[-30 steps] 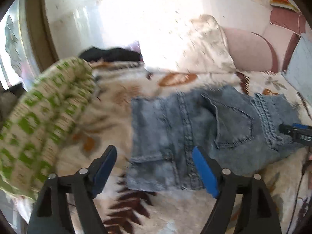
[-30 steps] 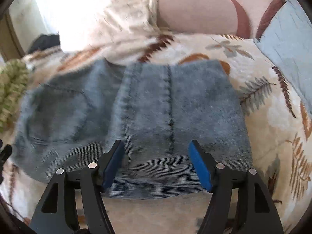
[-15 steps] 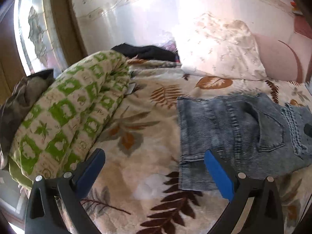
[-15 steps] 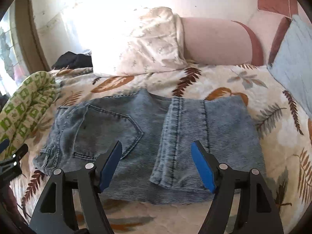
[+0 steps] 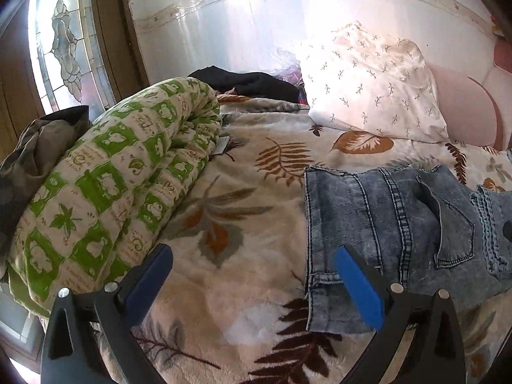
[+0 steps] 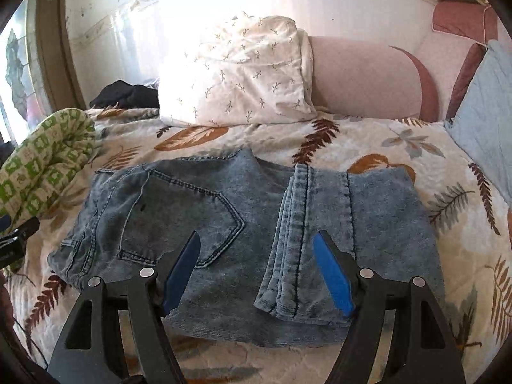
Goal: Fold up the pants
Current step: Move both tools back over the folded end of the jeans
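Observation:
The folded blue denim pants (image 6: 243, 224) lie flat on the leaf-print bedspread (image 6: 400, 140), back pocket on the left, leg hems folded over on the right. My right gripper (image 6: 256, 265) is open and empty, held above the near edge of the pants. In the left wrist view the pants (image 5: 393, 224) lie at the right. My left gripper (image 5: 252, 275) is open and empty over the bedspread (image 5: 243, 211), its right finger above the pants' left edge. The left gripper also shows at the left edge of the right wrist view (image 6: 12, 240).
A rolled green-and-white quilt (image 5: 112, 185) lies left of the pants. A white pillow (image 6: 236, 70) and pink headboard (image 6: 364, 76) stand behind. Dark clothes (image 5: 249, 83) lie at the back. A light blue cushion (image 6: 486, 121) is at the right.
Both grippers have pulled back and risen away from the pants, which now lie folded and untouched. The left gripper has swung to the left, toward the quilt.

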A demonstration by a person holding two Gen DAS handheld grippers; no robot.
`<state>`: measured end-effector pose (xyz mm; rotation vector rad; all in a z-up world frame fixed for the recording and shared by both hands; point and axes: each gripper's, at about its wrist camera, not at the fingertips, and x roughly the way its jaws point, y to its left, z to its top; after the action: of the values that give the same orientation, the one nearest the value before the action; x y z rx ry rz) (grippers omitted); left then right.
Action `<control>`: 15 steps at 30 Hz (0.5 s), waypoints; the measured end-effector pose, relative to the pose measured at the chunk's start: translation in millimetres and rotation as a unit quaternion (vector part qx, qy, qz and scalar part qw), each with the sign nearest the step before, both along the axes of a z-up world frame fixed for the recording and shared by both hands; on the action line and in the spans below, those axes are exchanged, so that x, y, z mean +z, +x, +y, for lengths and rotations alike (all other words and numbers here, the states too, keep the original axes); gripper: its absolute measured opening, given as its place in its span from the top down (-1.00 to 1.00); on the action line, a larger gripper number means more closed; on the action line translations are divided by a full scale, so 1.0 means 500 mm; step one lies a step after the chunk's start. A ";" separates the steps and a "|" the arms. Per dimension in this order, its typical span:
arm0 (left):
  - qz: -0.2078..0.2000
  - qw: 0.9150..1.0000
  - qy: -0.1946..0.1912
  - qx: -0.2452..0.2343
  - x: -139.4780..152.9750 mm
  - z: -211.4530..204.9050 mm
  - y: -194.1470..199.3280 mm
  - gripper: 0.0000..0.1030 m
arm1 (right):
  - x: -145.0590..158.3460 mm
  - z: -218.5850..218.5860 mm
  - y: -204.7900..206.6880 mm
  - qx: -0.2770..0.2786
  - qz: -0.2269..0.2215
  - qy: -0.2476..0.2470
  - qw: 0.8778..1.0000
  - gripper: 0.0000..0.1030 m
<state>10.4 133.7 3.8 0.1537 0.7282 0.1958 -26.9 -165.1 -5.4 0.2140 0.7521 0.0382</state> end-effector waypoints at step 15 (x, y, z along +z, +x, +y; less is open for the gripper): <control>0.002 1.000 0.014 -0.015 -0.007 -0.039 0.037 -0.99 | 0.011 -0.048 0.011 -0.018 -0.013 0.021 1.000 -0.42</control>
<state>29.1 114.1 0.2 0.1908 0.7276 0.1775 -21.3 -189.2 0.2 0.2664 0.7215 0.0226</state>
